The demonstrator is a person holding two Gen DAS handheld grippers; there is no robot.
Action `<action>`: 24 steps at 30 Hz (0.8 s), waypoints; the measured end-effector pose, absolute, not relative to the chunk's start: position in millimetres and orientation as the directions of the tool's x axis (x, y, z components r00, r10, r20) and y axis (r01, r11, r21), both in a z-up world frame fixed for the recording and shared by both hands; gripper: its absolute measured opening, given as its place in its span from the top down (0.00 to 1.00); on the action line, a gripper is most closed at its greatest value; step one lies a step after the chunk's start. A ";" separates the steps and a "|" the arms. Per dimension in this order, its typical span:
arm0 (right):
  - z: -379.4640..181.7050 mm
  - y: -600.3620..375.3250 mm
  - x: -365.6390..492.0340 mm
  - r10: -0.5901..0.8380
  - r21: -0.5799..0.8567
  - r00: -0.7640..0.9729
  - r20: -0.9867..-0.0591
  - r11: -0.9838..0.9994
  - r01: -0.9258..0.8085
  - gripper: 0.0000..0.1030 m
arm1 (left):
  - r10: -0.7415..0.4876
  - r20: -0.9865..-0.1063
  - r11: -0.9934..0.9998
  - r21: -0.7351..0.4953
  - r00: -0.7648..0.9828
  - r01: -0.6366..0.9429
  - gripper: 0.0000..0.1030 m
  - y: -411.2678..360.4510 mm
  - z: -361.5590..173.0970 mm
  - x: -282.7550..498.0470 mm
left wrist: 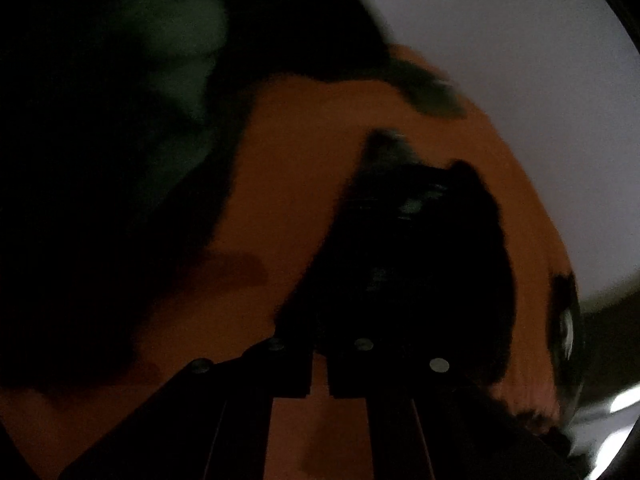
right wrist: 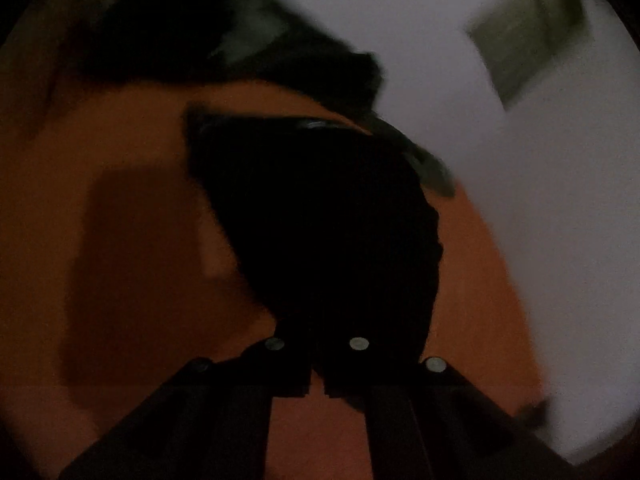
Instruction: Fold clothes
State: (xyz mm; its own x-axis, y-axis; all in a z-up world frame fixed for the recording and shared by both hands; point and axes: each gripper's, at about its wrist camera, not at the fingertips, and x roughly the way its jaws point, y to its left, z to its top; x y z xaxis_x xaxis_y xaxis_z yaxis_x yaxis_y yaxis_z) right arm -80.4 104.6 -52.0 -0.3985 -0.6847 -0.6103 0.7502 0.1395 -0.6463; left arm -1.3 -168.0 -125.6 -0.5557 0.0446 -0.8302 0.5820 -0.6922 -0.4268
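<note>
Right wrist view: right gripper (right wrist: 319, 376) pinches a black garment (right wrist: 332, 224) that rises straight ahead to frame centre over the orange surface (right wrist: 120, 140). Left gripper (left wrist: 319, 372) looks clenched too (dim, blurred), dark cloth (left wrist: 404, 264) ahead-right.

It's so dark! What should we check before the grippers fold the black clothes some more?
1. Left gripper nearly shut with black garment bunched at its tips: ok.
2. Right gripper nearly shut, dark cloth at its tips: ok.
3. Cloth truly pinched between the fingers: cannot tell.
4. Orange surface bare beneath: ok.
5. Garment lying flat: not ok, bunched.
6. Lighting good enough: not ok.
</note>
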 end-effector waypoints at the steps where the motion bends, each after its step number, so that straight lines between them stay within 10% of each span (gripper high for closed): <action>1: -59.6 99.7 -70.4 -0.681 -0.661 -0.403 -0.612 0.160 0.733 0.99 | 0.045 -0.837 -0.670 -0.430 -0.545 0.605 0.95 -177.6 -130.5 0.1; 16: -94.2 27.0 -50.4 -0.629 -0.773 -0.573 -0.526 0.073 0.630 0.91 | 0.194 -0.834 -0.527 -0.533 -0.517 0.662 0.95 -204.6 -158.7 10.9; 18: -88.6 32.9 -43.2 -0.632 -0.778 -0.577 -0.517 0.065 0.625 0.76 | 0.200 -0.832 -0.527 -0.536 -0.518 0.659 0.95 -205.2 -160.9 8.8; 20: -82.8 39.4 -35.5 -0.637 -0.784 -0.582 -0.506 0.058 0.618 0.38 | 0.205 -0.833 -0.529 -0.536 -0.514 0.657 0.95 -204.1 -161.1 8.8; 24: -68.0 35.2 -39.1 -0.640 -0.765 -0.556 -0.530 0.079 0.639 0.22 | 0.215 -0.834 -0.534 -0.535 -0.508 0.654 0.95 -201.8 -161.5 8.8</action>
State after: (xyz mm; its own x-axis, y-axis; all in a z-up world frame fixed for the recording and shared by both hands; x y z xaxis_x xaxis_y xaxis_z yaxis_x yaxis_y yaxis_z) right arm -39.1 35.2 -68.0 -0.5559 -0.6400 -0.5304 0.6388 0.0793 -0.7652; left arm 8.8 -201.8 -161.5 -0.5077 0.2146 -0.8344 0.6541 -0.5343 -0.5354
